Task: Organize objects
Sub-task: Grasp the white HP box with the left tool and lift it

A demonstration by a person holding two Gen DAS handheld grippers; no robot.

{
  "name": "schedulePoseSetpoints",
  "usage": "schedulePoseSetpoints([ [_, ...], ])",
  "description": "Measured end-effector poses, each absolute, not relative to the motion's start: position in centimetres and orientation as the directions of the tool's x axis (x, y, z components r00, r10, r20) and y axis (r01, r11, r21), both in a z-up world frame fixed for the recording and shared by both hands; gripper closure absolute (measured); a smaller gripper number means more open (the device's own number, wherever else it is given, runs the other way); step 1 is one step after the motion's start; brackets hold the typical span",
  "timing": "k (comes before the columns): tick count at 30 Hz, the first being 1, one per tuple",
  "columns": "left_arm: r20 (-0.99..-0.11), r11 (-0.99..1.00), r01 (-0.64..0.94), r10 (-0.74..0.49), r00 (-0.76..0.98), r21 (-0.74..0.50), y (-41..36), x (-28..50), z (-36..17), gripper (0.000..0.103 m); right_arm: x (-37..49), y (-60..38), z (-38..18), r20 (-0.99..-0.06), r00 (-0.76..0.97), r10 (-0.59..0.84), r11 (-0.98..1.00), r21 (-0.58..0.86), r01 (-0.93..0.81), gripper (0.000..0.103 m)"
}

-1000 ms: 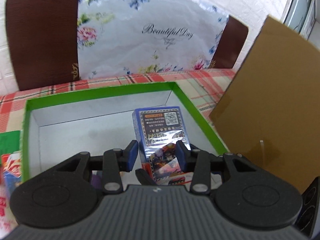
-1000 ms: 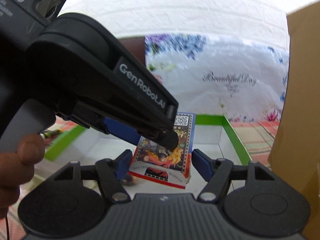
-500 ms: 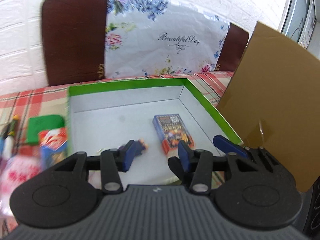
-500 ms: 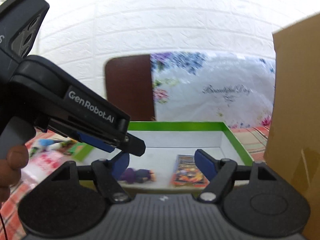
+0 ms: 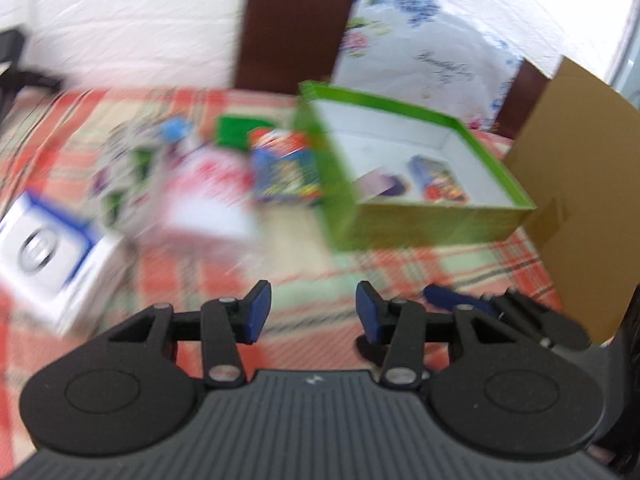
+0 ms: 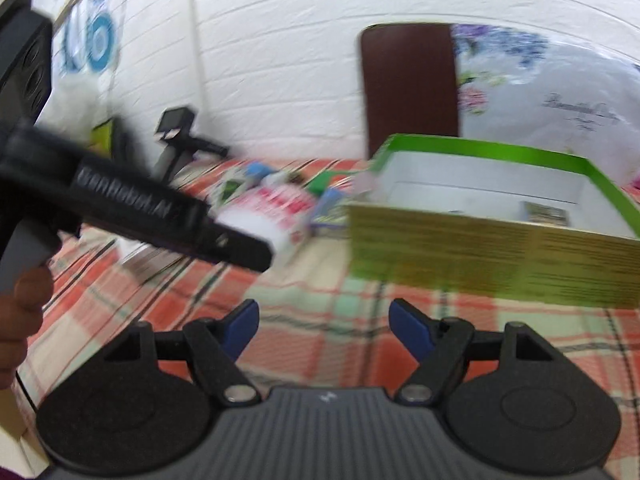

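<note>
The green-walled box [image 5: 440,220] with a white inside stands on the checked tablecloth; a blue card pack [image 5: 438,180] and a small purple toy [image 5: 384,182] lie flat in it. My left gripper [image 5: 314,312] hovers over the cloth in front of the box, open, with nothing between its blue pads. My right gripper [image 6: 324,326] is also open and empty, near the box's front wall [image 6: 480,248]. The left gripper [image 6: 172,216] crosses the right wrist view at the left. Loose items lie left of the box: a colourful card box [image 5: 286,172] and a pink-and-white packet [image 5: 208,196].
A white-and-blue box [image 5: 44,252] sits at the near left. A tall cardboard sheet [image 5: 580,152] stands to the right of the green box. A brown chair back [image 6: 408,80] and a floral bag [image 5: 432,52] are behind the table. A hand [image 6: 20,320] holds the left gripper.
Both grippers pulled back out of the green box and swung left. The card pack that was between the left gripper's pads now lies flat in the box.
</note>
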State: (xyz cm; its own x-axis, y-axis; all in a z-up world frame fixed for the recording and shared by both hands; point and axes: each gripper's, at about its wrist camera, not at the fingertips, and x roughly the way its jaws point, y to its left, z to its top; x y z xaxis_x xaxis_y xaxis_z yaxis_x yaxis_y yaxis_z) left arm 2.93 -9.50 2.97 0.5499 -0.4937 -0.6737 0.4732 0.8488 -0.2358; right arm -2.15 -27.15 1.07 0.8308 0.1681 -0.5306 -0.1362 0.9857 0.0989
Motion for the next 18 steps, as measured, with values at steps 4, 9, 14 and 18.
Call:
schedulePoseSetpoints([
  [4, -0.681, 0.886, 0.381, -0.452, 0.576, -0.266, -4.5, 2.5, 1.9, 0.054, -1.2, -24.6, 0.5, -0.561, 0.799, 0.215, 0.975, 0.070, -0.213, 0.029],
  [9, -0.664, 0.917, 0.222, -0.394, 0.635, -0.331, 2.7, 2.7, 1.8, 0.050, 0.0, -20.7, 0.7, -0.572, 0.770, 0.284, 0.943, 0.024, -0.331, 0.027],
  [14, -0.649, 0.910, 0.097, -0.359, 0.671, -0.403, 7.8, 4.5, 2.4, 0.048, 1.8, -16.2, 1.0, -0.558, 0.750, 0.354, 0.894, -0.034, -0.447, 0.024],
  [18, -0.633, 0.893, 0.071, -0.370, 0.680, -0.444, 9.0, 6.3, 2.5, 0.035, 4.0, -12.9, 1.4, -0.536, 0.752, 0.383, 0.862, -0.086, -0.500, 0.020],
])
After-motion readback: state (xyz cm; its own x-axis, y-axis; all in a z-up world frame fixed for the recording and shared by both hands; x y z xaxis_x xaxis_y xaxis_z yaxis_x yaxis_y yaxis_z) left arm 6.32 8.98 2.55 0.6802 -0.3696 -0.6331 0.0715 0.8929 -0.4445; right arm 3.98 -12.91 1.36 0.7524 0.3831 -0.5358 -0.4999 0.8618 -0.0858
